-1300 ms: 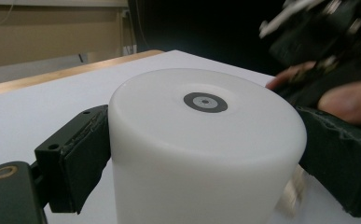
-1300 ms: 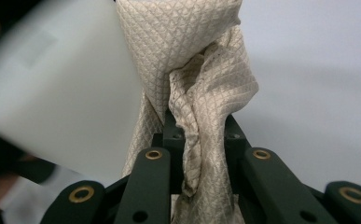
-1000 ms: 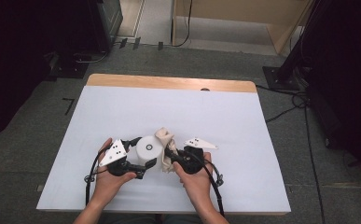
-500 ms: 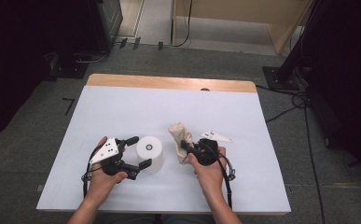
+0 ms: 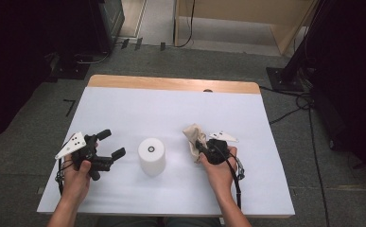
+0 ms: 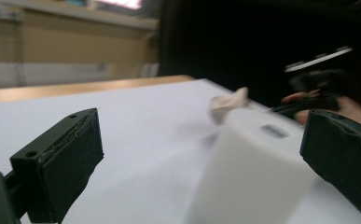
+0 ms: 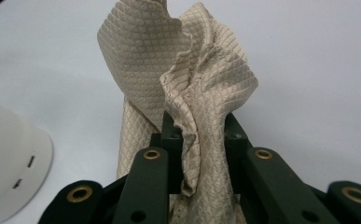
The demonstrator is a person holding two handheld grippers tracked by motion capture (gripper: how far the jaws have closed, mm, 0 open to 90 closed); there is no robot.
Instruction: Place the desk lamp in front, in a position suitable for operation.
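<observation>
A white cylinder [image 5: 152, 156] with a small dark hole in its top stands upright on the white table [image 5: 171, 109], between the two hands. My left gripper [image 5: 110, 144] is to its left, open, its jaws apart and nothing between them; in the left gripper view the cylinder [image 6: 253, 172] sits blurred just ahead, nearer the right jaw. My right gripper [image 5: 198, 145] is to the cylinder's right, shut on a beige quilted cloth [image 5: 193, 136]. In the right gripper view the bunched cloth [image 7: 187, 88] rises from between the closed jaws, with the cylinder's edge [image 7: 10, 154] at the left.
The table has a wooden strip [image 5: 171, 84] along its far edge. Beyond it lie grey floor, cables [image 5: 308, 109] and dark stands. The far half of the table is bare white surface.
Both hands have drawn apart from the cylinder: the left gripper let go and moved left, and the right gripper carried the cloth to the right. The cylinder stands alone.
</observation>
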